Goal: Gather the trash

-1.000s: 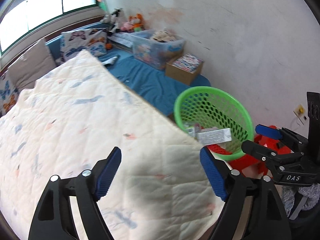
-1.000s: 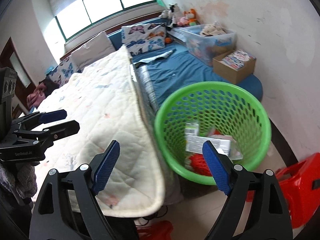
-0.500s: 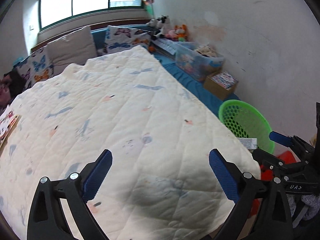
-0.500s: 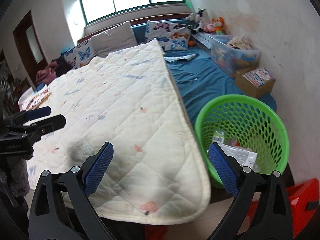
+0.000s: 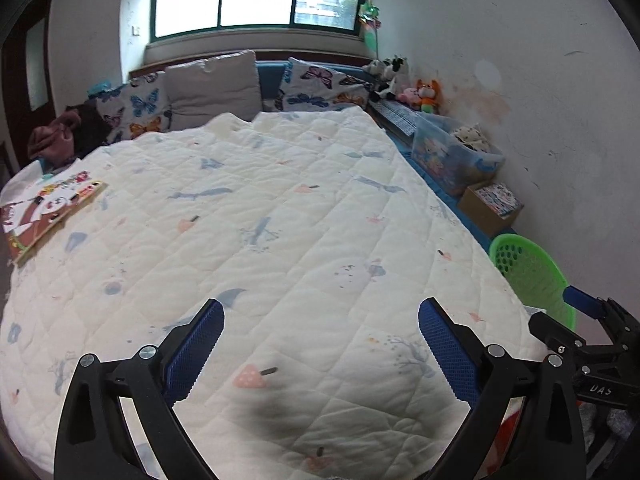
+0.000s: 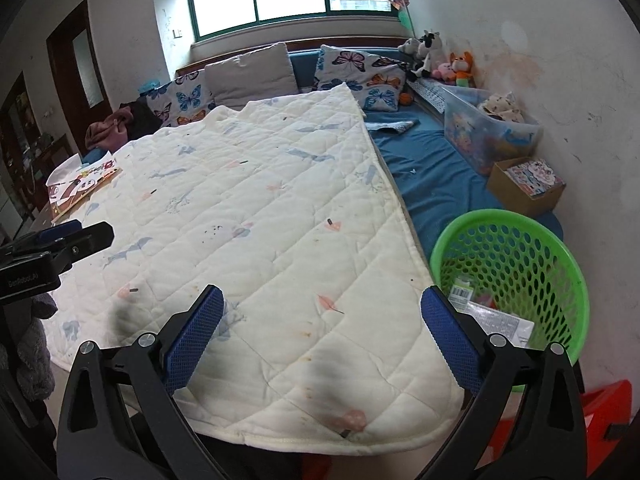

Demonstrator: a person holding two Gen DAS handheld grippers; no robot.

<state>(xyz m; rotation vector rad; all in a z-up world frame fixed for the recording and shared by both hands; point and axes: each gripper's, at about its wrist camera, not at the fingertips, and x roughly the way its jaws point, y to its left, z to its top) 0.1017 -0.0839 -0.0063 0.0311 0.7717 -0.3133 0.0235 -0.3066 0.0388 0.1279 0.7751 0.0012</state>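
A green mesh basket (image 6: 516, 264) stands on the floor to the right of the quilt-covered bed; white wrappers and other trash (image 6: 500, 320) lie inside it. Its rim also shows in the left wrist view (image 5: 532, 276). My left gripper (image 5: 320, 344) is open and empty above the white quilt (image 5: 280, 220) near the bed's front end. My right gripper (image 6: 322, 332) is open and empty above the quilt's front right corner, left of the basket. Each gripper shows at the edge of the other's view.
A picture book (image 5: 44, 208) lies on the quilt at the far left. Butterfly pillows (image 6: 360, 68), a clear storage box (image 6: 488, 136) and a cardboard box (image 6: 528, 184) sit on the blue mat along the right wall. A red object (image 6: 600, 412) lies by the basket.
Both grippers have tilted up and swung left, away from the basket and over the bed. Both stay open and empty.
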